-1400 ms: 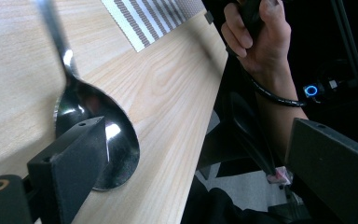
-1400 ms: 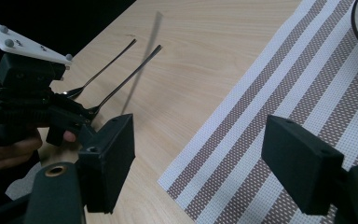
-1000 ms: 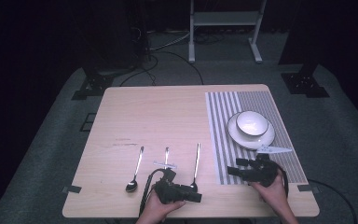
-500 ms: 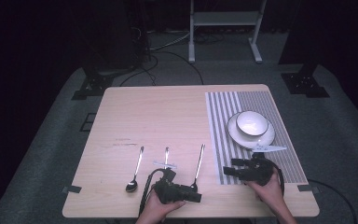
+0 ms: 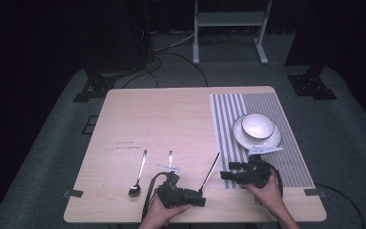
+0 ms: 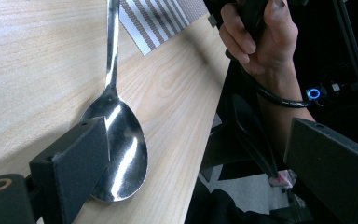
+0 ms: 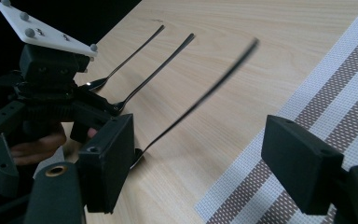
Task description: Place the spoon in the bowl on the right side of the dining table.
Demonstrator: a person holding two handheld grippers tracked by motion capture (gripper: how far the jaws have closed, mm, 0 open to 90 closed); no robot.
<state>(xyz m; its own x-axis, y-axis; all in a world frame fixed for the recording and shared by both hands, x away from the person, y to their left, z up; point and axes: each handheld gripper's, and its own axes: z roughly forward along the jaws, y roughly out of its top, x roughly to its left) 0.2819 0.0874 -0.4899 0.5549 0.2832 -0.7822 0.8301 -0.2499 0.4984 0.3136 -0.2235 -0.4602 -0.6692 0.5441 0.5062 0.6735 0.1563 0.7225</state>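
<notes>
Left hand-held gripper [image 5: 200, 201]: lower centre of the high view, at the near edge of the surface [image 5: 171, 119]; jaws spread wide, nothing between them. In the left gripper view its left jaw stands just beside the bowl of the large spoon [image 6: 119, 140]; contact cannot be told.
Right hand-held gripper [image 5: 225, 175]: lower right of the high view, over the near left corner of the striped mat [image 5: 262, 102]; jaws wide apart, holding nothing.
Large spoon: lower centre of the high view [image 5: 209, 172], bowl nearest the person, handle slanting up and right toward the mat edge. Its handle is blurred in the right gripper view [image 7: 200, 100].
Middle utensil [image 5: 170, 160]: just left of the large spoon, partly behind the left hand-held gripper; type cannot be told.
Small spoon [image 5: 138, 174]: farther left, lying flat, bowl toward the near edge.
Plate [image 5: 272, 138]: centre right of the high view, on the mat.
Bowl [image 5: 257, 125]: white, upright, sitting on the plate.
</notes>
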